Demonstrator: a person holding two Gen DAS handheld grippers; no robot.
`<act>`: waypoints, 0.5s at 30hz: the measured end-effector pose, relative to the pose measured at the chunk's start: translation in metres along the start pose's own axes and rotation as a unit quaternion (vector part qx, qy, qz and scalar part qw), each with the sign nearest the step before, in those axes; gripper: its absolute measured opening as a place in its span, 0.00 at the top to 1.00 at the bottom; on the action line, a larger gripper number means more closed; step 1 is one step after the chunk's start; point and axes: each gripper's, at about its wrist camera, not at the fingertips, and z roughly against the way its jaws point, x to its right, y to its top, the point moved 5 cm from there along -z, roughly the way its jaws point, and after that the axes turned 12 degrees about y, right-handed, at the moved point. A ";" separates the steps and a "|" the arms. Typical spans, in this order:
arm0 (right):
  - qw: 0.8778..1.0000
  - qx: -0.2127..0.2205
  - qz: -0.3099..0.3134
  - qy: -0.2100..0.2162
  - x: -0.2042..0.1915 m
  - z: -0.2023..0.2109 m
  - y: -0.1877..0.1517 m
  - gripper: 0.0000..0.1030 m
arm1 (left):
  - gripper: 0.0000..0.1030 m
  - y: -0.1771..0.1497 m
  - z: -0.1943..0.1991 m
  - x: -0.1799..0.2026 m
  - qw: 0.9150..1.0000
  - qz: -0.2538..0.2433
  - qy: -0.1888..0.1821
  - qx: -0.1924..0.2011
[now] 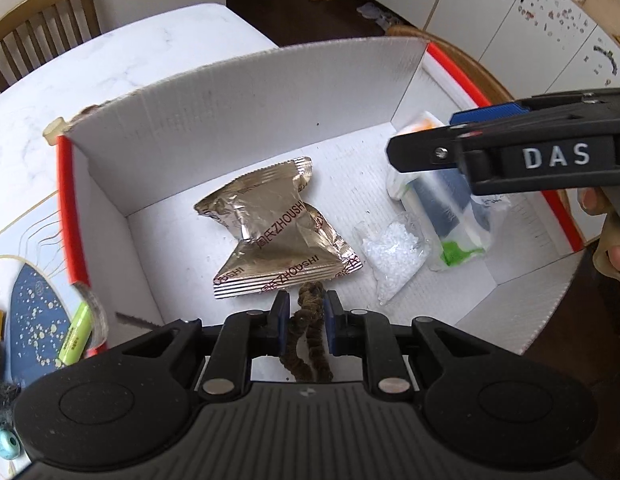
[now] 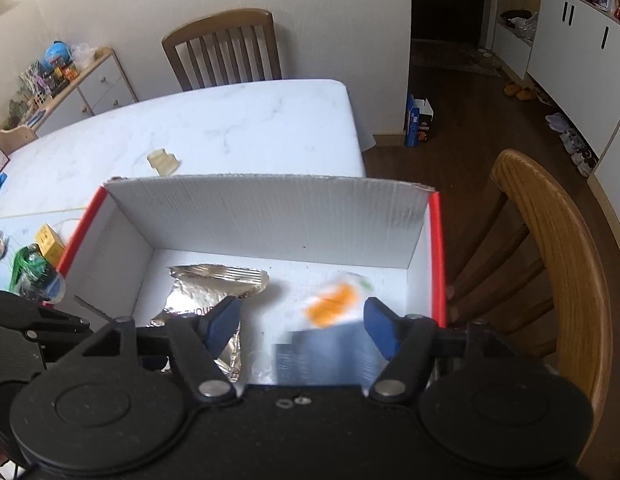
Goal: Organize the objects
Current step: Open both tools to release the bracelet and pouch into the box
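A white box with red edges (image 1: 238,104) sits on the marble table and also shows in the right wrist view (image 2: 270,208). Inside lie two gold foil packets (image 1: 270,228), a small bag of white beads (image 1: 393,252) and a clear bag with blue, orange and green contents (image 1: 449,208). My left gripper (image 1: 308,312) is shut on a brown fuzzy cord (image 1: 310,332) just above the box floor near the front wall. My right gripper (image 2: 302,320) is open above the clear bag (image 2: 329,304), which looks blurred. The foil packets (image 2: 214,292) lie to its left.
Left of the box lie a green highlighter (image 1: 76,332), a blue speckled mat (image 1: 34,320) and small toys (image 2: 30,268). A pale rubbery piece (image 2: 162,162) lies behind the box. Wooden chairs stand at the far side (image 2: 226,48) and the right (image 2: 549,240).
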 end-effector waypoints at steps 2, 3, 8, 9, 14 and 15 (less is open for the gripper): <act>1.000 0.006 0.001 0.003 -0.003 0.008 0.000 0.32 | 0.83 0.001 0.007 0.001 1.000 0.003 -0.005 0.006; 1.000 0.008 0.003 0.004 -0.005 0.012 -0.001 0.30 | 0.83 0.000 0.010 -0.001 1.000 0.006 -0.005 0.009; 1.000 0.022 0.015 0.009 -0.016 0.036 -0.002 0.26 | 0.83 -0.007 0.033 -0.009 0.999 0.007 -0.019 0.032; 1.000 0.024 0.017 0.009 -0.020 0.039 -0.003 0.26 | 0.83 -0.008 0.041 -0.013 0.999 0.008 -0.023 0.039; 0.999 0.035 0.026 0.015 -0.038 0.055 -0.007 0.25 | 0.83 -0.017 0.074 -0.027 0.997 0.014 -0.036 0.071; 0.999 0.038 0.026 0.017 -0.042 0.058 -0.009 0.24 | 0.83 -0.019 0.080 -0.030 0.996 0.015 -0.037 0.077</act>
